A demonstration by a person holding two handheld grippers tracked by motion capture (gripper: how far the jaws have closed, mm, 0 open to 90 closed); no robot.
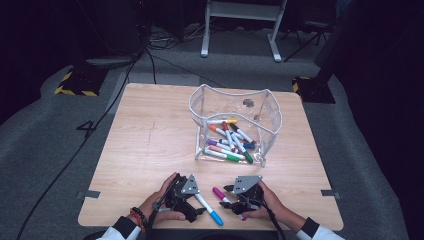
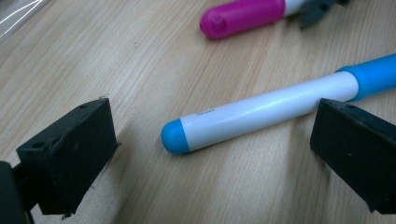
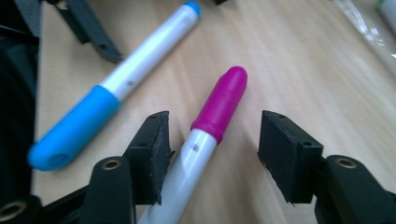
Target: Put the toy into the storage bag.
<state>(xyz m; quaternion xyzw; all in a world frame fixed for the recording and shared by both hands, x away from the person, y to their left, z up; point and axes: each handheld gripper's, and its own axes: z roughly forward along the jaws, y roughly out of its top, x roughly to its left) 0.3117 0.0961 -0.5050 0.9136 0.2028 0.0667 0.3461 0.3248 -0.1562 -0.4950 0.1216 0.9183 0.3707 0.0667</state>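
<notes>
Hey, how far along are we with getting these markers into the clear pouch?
Mostly done: about nine markers already lie in the clear pouch. In hand: the right gripper has its jaws astride the magenta marker, one pad at the barrel, not clamped; the left gripper is open around the blue marker. Left: grip both markers on the table and put them into the pouch.

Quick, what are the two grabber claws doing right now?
Left gripper: open, jaws on either side of the blue marker, not squeezing it.
Right gripper: open around the pink marker; one jaw looks close against it, no grip.
</notes>
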